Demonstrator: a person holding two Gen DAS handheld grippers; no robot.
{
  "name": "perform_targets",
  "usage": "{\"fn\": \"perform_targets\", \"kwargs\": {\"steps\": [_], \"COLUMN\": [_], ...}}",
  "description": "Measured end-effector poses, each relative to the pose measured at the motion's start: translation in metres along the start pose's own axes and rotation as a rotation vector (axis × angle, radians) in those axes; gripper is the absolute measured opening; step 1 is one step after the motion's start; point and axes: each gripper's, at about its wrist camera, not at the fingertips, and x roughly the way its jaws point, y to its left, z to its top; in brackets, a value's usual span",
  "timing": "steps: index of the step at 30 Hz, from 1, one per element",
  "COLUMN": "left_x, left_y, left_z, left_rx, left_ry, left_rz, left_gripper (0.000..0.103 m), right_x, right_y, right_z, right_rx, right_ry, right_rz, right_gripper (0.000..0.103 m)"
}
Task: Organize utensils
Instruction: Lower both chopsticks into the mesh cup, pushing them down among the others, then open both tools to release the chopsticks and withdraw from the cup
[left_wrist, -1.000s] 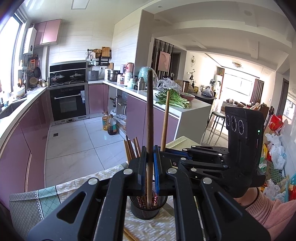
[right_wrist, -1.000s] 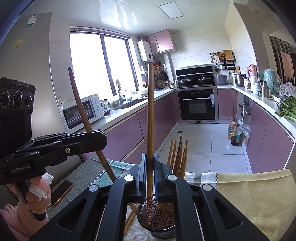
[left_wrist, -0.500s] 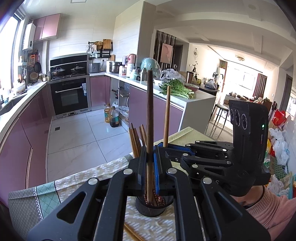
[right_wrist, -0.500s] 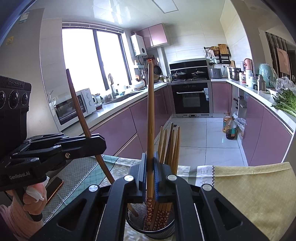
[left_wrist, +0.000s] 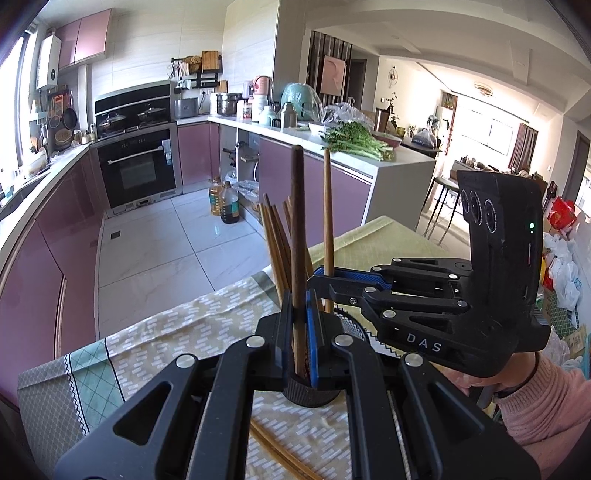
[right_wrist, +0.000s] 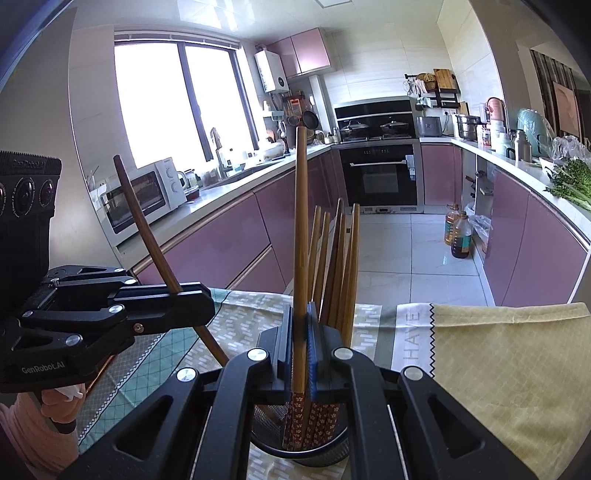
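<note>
Left gripper (left_wrist: 301, 332) clamped on dark chopstick (left_wrist: 297, 236) | right gripper (right_wrist: 300, 350) clamped on light chopstick (right_wrist: 300, 229) | tips over mesh cup (right_wrist: 299, 448) | 2 light, stiff, smooth sticks; likely best pinched mid-shaft.

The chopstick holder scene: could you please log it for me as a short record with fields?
left tool: shut on a dark chopstick, upright
right tool: shut on a light chopstick, its tip in the holder
mesh holder: several chopsticks standing inside
tablecloth: loose chopsticks lying near the holder
</note>
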Motion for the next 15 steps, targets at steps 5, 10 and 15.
{"fn": "perform_targets", "kwargs": {"steps": [5,10,15], "left_x": [0.012,0.026,0.036], "left_y": [0.006,0.007,0.011], "left_z": [-0.007,-0.008,-0.006], "left_rx": [-0.005,-0.021,-0.046], "left_ry": [0.053,0.089,0.091], "left_rz": [-0.008,-0.015,-0.008], "left_gripper": [0.007,0.008,0.008], "right_x": [0.009,0.020,0.024], "right_y": [-0.004,-0.010,-0.014], "right_z": [-0.003,-0.005,-0.007], "right_rx": [0.018,0.035,0.046], "right_ry": [0.029,0.060,0.068], "right_rz": [0.000,-0.001,-0.005], "right_gripper": [0.006,0.006,0.006]}}
